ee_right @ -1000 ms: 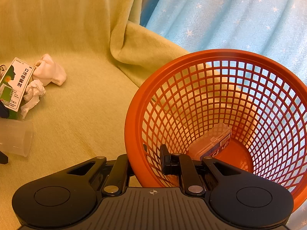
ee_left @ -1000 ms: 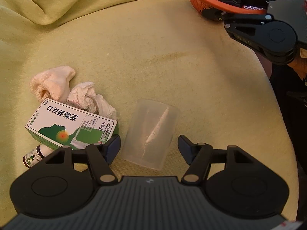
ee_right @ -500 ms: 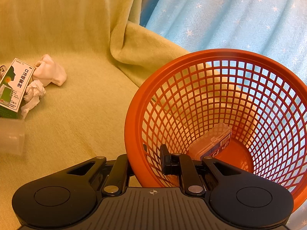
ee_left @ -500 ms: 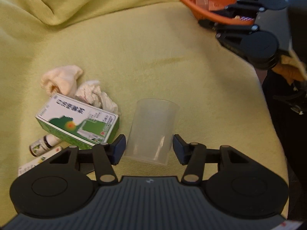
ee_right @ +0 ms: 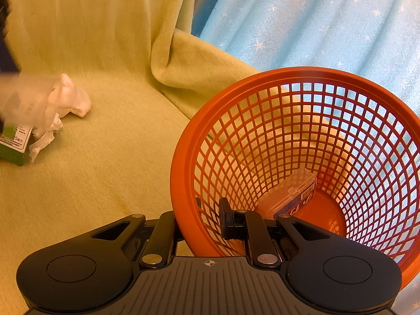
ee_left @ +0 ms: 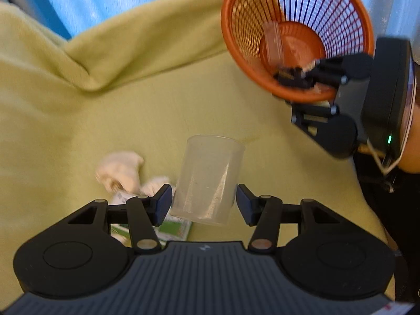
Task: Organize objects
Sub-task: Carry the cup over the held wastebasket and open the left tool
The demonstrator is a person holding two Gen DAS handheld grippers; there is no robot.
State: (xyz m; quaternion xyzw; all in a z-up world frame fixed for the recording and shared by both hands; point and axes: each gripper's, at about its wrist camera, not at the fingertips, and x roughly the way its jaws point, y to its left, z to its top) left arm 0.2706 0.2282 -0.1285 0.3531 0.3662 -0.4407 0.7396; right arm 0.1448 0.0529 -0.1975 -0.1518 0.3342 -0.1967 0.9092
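A translucent plastic cup (ee_left: 207,178) hangs above the yellow-green blanket (ee_left: 131,110), tilted, its mouth pointing away from me. My left gripper (ee_left: 204,200) is shut on it, a blue pad against each side near the cup's base. The right wrist view shows the same cup as a blur (ee_right: 23,97) at the far left. My right gripper (ee_right: 198,223) is shut on the near rim of the orange mesh basket (ee_right: 183,157), one finger outside and one inside. The basket is tipped toward the left gripper (ee_left: 228,26). A small clear box (ee_right: 288,194) lies at its bottom.
On the blanket under the cup lie a green-and-white carton (ee_right: 15,144), a crumpled tissue (ee_right: 44,136) and a white rolled cloth (ee_right: 73,99). Light blue star-patterned fabric (ee_right: 315,26) lies behind the basket. The blanket folds up into a ridge (ee_right: 168,60) at the back.
My left gripper closed on the cup and lifted it off the blanket; the basket now shows more fully in its view. My right gripper and the basket stayed still.
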